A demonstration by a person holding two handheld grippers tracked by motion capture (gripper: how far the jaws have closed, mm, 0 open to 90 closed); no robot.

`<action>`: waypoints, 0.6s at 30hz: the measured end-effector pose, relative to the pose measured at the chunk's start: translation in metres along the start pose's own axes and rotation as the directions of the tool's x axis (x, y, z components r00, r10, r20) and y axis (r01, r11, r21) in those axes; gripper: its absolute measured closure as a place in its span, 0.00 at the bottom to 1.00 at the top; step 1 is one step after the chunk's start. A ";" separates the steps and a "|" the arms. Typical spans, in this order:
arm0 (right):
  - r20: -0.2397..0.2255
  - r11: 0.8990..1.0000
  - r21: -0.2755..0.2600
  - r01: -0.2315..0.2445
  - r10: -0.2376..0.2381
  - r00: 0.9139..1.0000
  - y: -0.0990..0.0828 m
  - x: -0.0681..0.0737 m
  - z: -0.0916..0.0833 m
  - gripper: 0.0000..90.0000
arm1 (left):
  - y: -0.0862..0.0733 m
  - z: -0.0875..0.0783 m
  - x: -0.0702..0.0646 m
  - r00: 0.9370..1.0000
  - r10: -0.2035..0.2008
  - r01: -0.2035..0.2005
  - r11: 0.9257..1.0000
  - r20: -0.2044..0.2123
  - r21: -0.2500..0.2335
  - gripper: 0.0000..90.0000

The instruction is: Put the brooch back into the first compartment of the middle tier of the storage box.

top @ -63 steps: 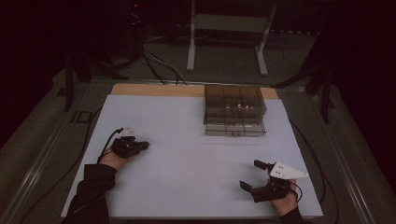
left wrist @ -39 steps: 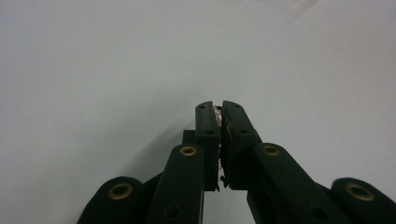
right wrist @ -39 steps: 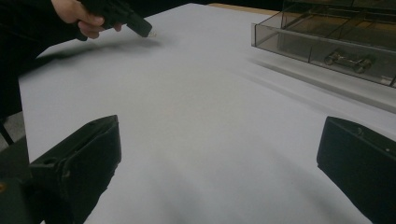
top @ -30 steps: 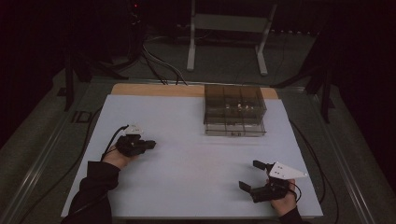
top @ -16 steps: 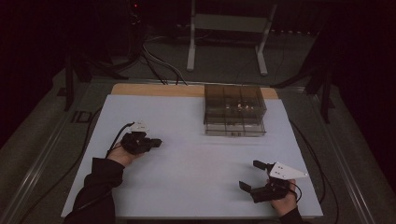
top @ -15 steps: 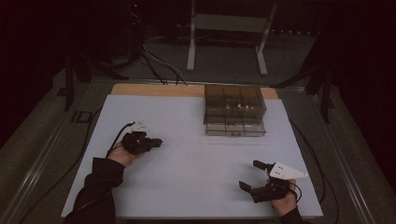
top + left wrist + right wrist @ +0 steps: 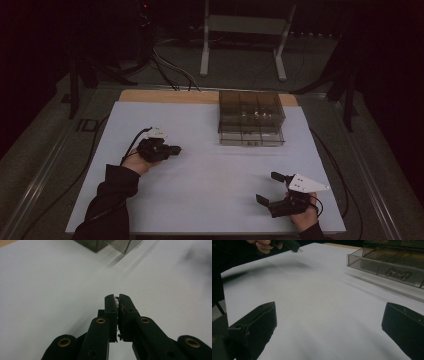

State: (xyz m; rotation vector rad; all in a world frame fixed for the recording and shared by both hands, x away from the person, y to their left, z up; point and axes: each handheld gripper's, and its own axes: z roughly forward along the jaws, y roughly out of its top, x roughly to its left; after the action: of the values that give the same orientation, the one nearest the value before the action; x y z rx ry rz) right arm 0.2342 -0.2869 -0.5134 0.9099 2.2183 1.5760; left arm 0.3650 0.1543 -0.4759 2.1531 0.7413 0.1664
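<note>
As it carries a tiny shiny piece (image 7: 116,299) clamped between its jaws, the left hand-held gripper (image 7: 172,149) has edged closer to the compartment box (image 7: 251,118) (right hand-held gripper (image 7: 272,189) idle, jaws apart).

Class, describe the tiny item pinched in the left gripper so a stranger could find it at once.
Start at the white table, then find the left gripper at its left side. Its closed black jaws pinch a tiny shiny item at their tips, the only glinting bit outside the smoky clear compartment box.

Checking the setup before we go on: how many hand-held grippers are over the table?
2. The left hand-held gripper is over the table's left half, jaws shut on a small shiny item; the right hand-held gripper is near the front right, jaws open.
</note>
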 end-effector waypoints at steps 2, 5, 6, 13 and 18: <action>0.001 1.000 -0.002 0.006 -0.006 1.000 0.000 0.001 0.000 0.00 | 0.003 0.001 -0.002 1.000 0.006 -0.006 1.000 0.008 -0.005 0.97; -0.001 1.000 0.000 0.003 -0.003 1.000 0.000 0.000 0.000 0.00 | 0.007 0.004 -0.005 1.000 0.018 -0.019 1.000 0.015 0.000 0.97; -0.001 1.000 -0.002 0.005 -0.005 1.000 0.000 0.000 0.000 0.00 | 0.009 0.004 -0.006 1.000 0.022 -0.022 1.000 0.017 0.002 0.97; -0.002 1.000 -0.004 0.004 -0.004 1.000 0.001 0.001 -0.001 0.00 | 0.020 0.008 -0.012 0.998 0.041 -0.041 0.999 0.042 -0.007 0.97; -0.002 1.000 -0.006 0.004 -0.004 1.000 0.001 0.001 -0.001 0.00 | 0.027 0.011 -0.016 0.997 0.051 -0.050 0.999 0.052 -0.015 0.97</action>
State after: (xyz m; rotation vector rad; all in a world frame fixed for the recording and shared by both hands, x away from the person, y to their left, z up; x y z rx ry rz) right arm 0.2332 -0.2869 -0.5123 0.9016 2.2148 1.5814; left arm 0.3683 0.1251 -0.4609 2.1563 0.6546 0.1405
